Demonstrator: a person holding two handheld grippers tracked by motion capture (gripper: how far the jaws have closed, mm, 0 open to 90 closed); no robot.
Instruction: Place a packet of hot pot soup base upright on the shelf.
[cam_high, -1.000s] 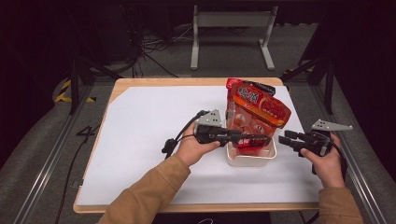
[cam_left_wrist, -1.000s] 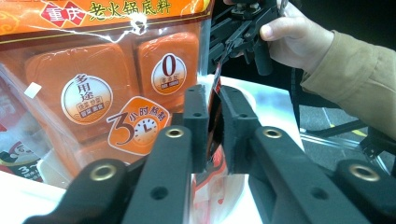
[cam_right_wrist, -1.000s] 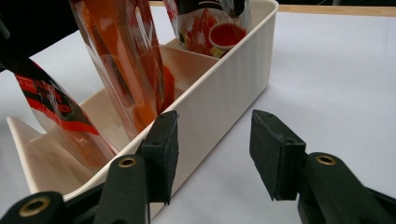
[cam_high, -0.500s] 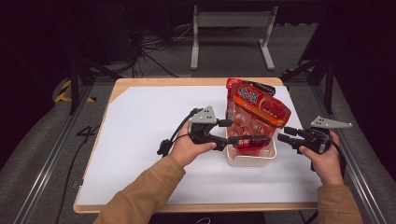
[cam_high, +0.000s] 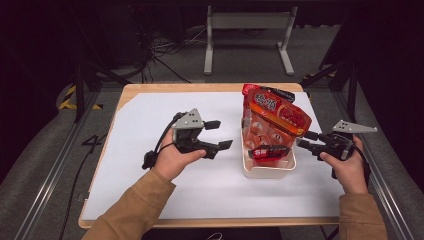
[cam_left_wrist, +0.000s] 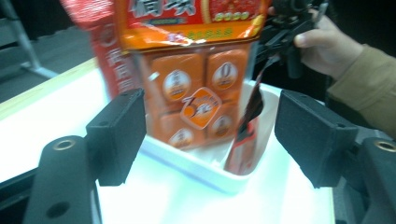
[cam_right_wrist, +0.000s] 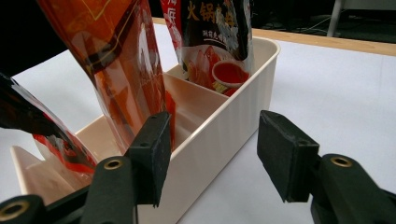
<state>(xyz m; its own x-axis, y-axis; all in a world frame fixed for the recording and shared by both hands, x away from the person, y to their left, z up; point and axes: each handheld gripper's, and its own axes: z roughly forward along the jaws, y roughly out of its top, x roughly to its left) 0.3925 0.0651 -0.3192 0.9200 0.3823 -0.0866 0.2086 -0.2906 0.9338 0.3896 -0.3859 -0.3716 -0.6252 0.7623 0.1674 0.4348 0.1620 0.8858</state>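
Note:
A white divided bin stands right of the table's middle. A large orange snack bag stands upright in it, with a small red and dark packet leaning at the front. My left gripper hovers just left of the bin. Its jaws have just been opening and hold nothing. In the left gripper view the bag and bin lie beyond the open left gripper. My right gripper sits by the bin's right side. Its jaws have also been opening, and the bin wall stands untouched ahead of its pads.
White sheet covers the wooden table, with open room left of the bin. A dark hot-pot packet and a translucent orange packet stand in the bin's compartments. Metal rails flank both table sides, and a grey stand is behind.
My left gripper let go at the bin's front, opened and drew back to the left and up. The small red packet stays in the bin. My right gripper's jaws widened a little.

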